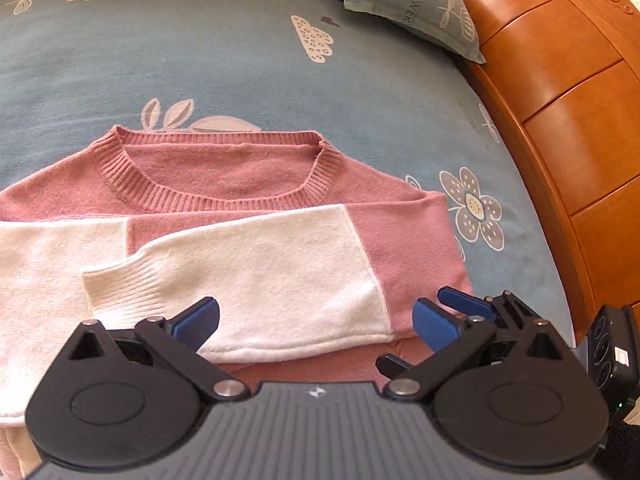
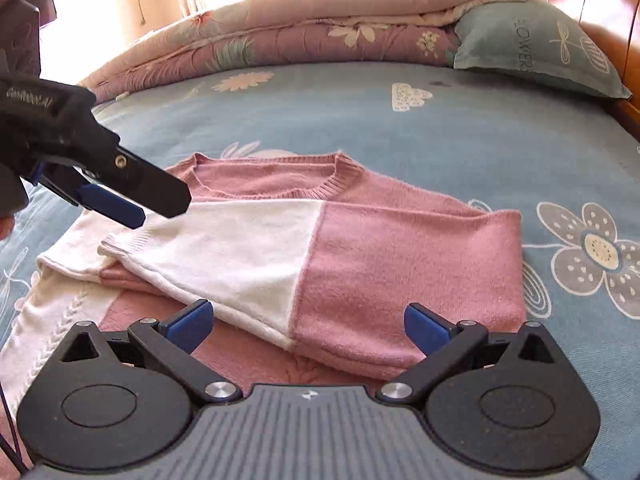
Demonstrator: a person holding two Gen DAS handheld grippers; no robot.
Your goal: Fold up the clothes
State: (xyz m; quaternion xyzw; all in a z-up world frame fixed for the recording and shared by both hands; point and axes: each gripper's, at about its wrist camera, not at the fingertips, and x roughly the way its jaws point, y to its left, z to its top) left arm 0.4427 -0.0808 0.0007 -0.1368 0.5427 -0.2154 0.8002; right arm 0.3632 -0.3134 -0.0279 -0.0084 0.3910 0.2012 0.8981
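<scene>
Looking down your left gripper (image 1: pixel 316 322), the fingers are spread wide over the sweater (image 1: pixel 224 184), gripping nothing. Same for your right gripper (image 2: pixel 308 326), spread and empty above the folded sleeve (image 2: pixel 240 248). The sweater lies flat on the bed (image 2: pixel 400 128), sleeves crossed over the chest. Its hem is hidden behind both gripper bodies, and the left cuff gets cut off at the frame edge.

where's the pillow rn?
The grey-green pillow sits at the far right corner of the bed in both views, against the wooden headboard, beside the rolled quilt, beyond the sweater.
</scene>
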